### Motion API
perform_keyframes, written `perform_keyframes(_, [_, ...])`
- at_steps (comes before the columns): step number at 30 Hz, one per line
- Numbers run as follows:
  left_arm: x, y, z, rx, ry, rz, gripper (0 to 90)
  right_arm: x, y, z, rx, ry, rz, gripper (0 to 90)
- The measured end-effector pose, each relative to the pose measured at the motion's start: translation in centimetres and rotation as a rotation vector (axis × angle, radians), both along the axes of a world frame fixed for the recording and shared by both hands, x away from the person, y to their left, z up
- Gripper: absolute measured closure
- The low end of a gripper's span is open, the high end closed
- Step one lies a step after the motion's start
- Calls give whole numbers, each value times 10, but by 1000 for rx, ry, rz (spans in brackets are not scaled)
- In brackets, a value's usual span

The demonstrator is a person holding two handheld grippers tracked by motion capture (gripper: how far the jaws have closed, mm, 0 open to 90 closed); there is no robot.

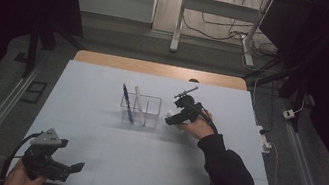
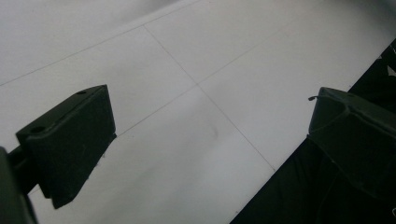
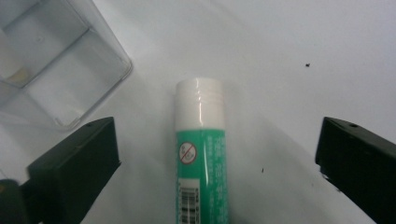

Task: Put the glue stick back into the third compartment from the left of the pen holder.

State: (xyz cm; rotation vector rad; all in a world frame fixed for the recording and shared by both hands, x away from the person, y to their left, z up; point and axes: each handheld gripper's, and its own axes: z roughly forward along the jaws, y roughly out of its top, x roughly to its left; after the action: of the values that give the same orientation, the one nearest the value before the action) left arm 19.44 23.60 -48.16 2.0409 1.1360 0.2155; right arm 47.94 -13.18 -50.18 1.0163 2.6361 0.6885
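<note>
The right gripper (image 3: 217,163) hangs over a glue stick (image 3: 201,154) that lies flat on the white tabletop (image 3: 289,56); its jaws stand wide apart and hold nothing, with the stick midway between them and a clear gap on each side; the white cap points away from the jaws, the green label runs back toward their root. Beyond the left-hand jaw, just beside the cap, sits the corner of a clear organizer (image 3: 56,65) with divided compartments; in the high view the same organizer (image 1: 140,110) already carries a blue pen (image 1: 127,103) and a pale stick leaning in its cells, so the step in hand looks like picking up the glue stick to drop it in.

To do it well: lower until the jaw faces flank the green body rather than the cap; keep the stick centred so both faces meet it together and it does not roll; close across its width, not along it; keep the left-hand jaw off the organizer wall as it comes down.

The left gripper (image 1: 61,165) rests at the near edge of the tabletop (image 2: 187,56), well apart from the work; its jaws are also spread wide with only bare surface between them.
</note>
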Motion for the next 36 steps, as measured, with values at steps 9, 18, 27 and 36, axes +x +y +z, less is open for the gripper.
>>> perform_keyframes(9, [0, 0, 0, 0, -1, 0, 4, 6, 7, -4, -4, 22, 26, 319])
perform_keyframes(18, [0, 0, 0, 0, -1, -2, 4, 6, 12, -5, -9, 16, 54, 630])
perform_keyframes(27, [0, 0, 0, 2, -1, -3, 5, 5, 11, -5, -3, 24, 37, 650])
perform_keyframes(36, [0, 0, 0, 3, -2, -3, 5, 0, 7, 3, 45, -23, 27, 652])
